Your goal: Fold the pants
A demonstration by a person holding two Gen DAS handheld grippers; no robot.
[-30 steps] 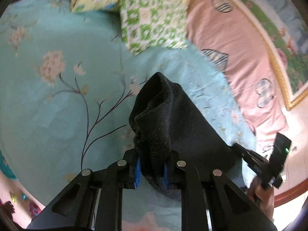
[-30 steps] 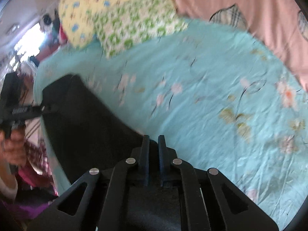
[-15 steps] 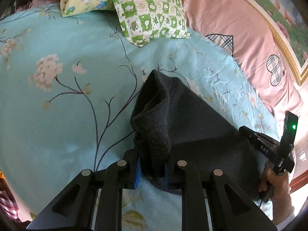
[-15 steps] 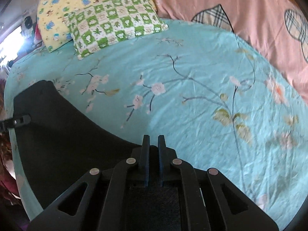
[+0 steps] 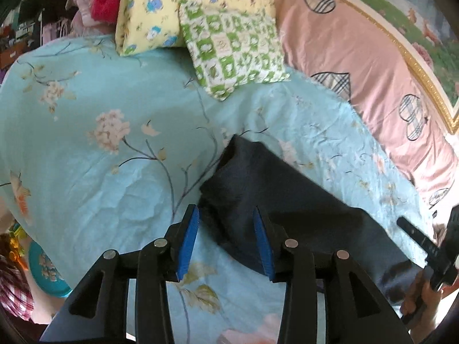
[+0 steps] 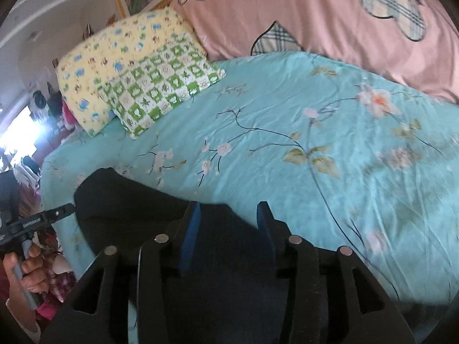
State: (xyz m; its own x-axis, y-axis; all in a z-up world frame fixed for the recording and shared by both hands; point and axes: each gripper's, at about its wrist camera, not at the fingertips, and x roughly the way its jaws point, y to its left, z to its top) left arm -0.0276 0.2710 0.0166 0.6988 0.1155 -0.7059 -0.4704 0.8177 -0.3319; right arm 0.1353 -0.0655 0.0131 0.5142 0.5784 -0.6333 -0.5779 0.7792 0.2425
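Since the dark pants point(image 5: 287, 200) are of a soft, thick, fuzzy knit, they can be expected to drape and slump rather than hold a crease, to weigh little, and to give the pads good friction; no fragility is to be feared. A hold is best taken at an edge or corner where two layers can be pinched together, not in the middle of the cloth, where only a loose tuck would be raised.

The pants are laid on the light blue flowered bedsheet point(image 5: 100, 172), folded into a compact dark shape. The left gripper point(image 5: 226, 236) is seen with its jaws parted to a middling width, having just been opening; a raised fold of the cloth lies between the blue pads point(image 5: 188, 243) without being pressed by them, so nothing is held. From these tongs the garment stretches ahead and off to the right, toward the other tool.

The right gripper point(image 6: 229, 230) is likewise parted to a middling width, its jaws having just been opening. Dark cloth lies below and between its fingers, and no pinch is shown. From these tongs the cloth spreads forward and to the left, where its far corner is met just beside the tip of the left tool. Bare sheet is left ahead and to the right.
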